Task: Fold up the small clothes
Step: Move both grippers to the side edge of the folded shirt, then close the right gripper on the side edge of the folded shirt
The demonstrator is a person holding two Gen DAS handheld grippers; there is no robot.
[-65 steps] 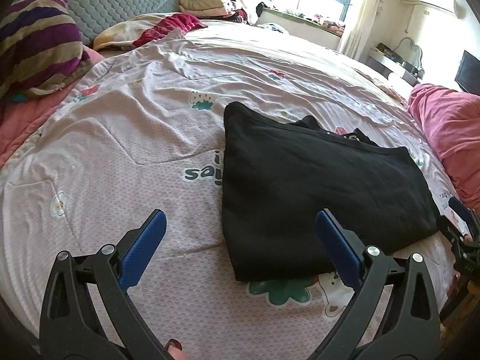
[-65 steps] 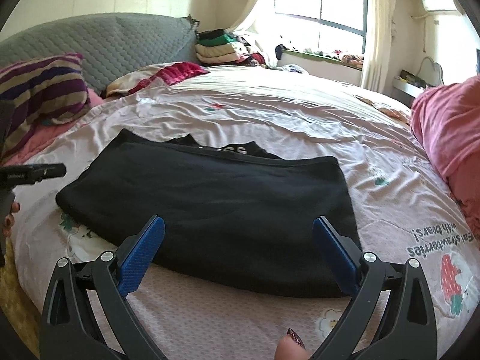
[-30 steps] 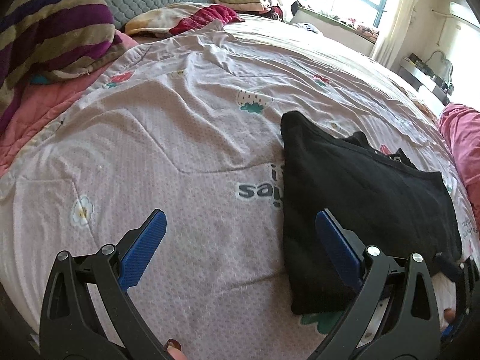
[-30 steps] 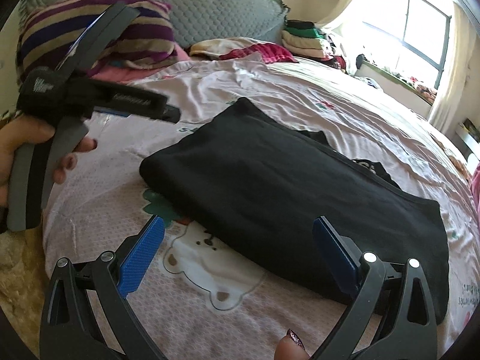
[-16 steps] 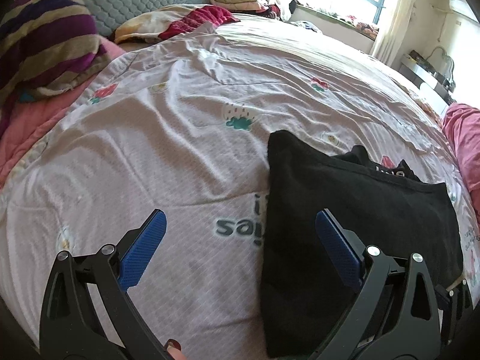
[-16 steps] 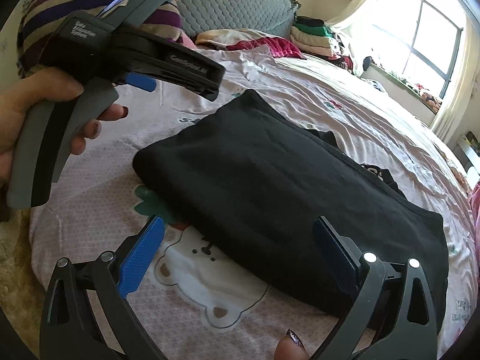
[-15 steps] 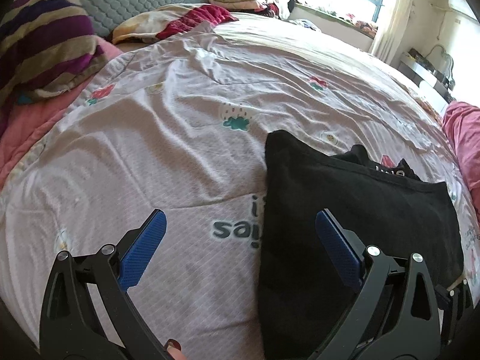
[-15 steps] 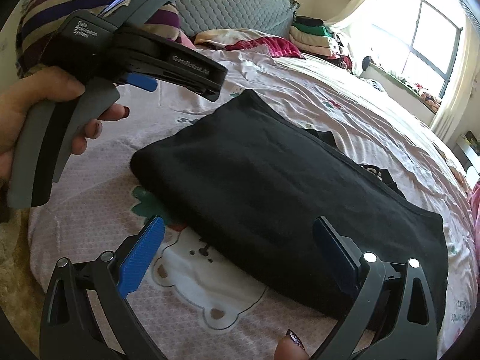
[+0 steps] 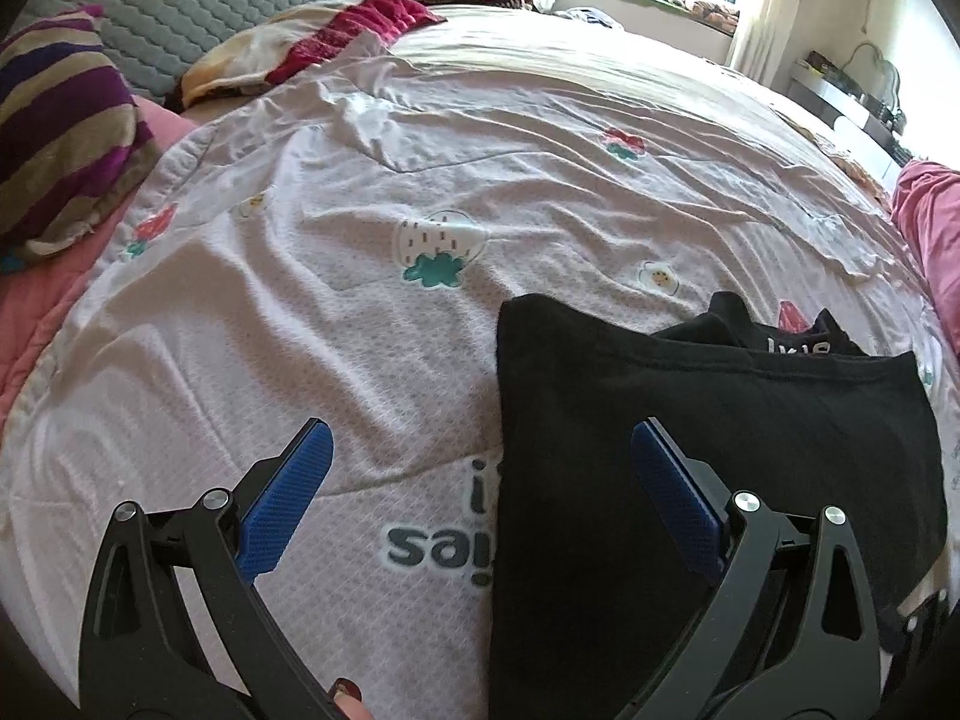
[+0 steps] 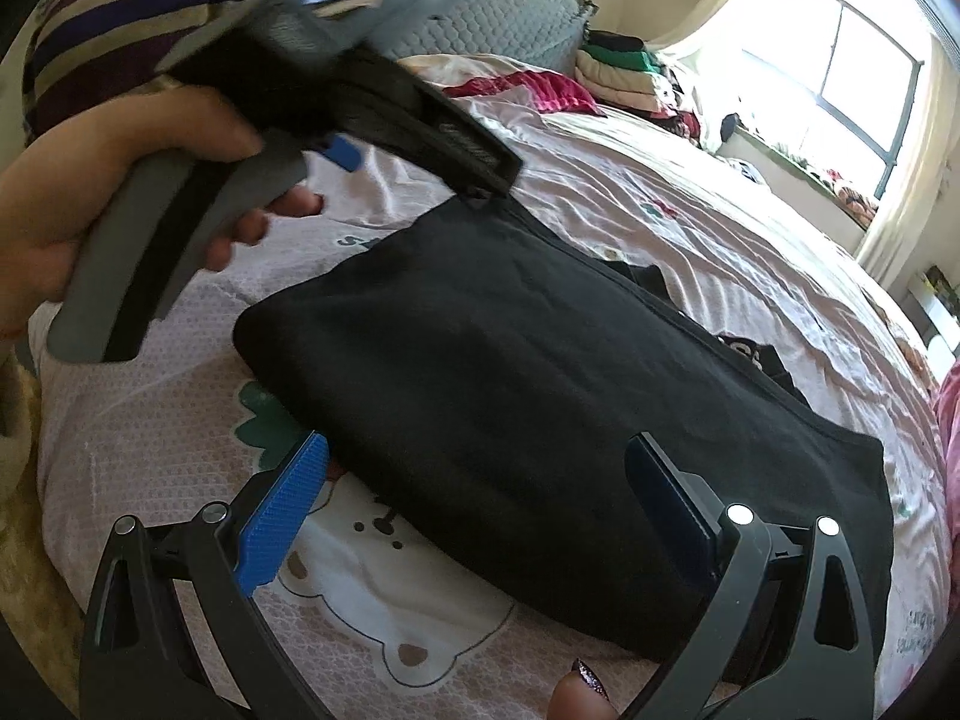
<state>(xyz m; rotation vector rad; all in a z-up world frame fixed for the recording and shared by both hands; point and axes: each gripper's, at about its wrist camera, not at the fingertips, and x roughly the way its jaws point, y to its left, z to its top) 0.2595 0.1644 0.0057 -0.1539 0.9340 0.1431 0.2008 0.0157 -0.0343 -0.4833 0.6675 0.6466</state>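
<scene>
A black garment (image 9: 690, 450), already folded into a flat rectangle, lies on the bed (image 9: 360, 300). The left tongs (image 9: 480, 510) stand wide open and empty, straddling the garment's left edge: one pad over the printed bedcover, the other over black cloth. The right tongs (image 10: 477, 510) are likewise spread wide with nothing between them, just in front of the garment's near edge. In the right view a hand (image 10: 90, 198) holds the left tongs over the far left corner. It looks like the step between folds. The next move probably calls for each pair of tongs to pinch a corner of one end and carry it across.
</scene>
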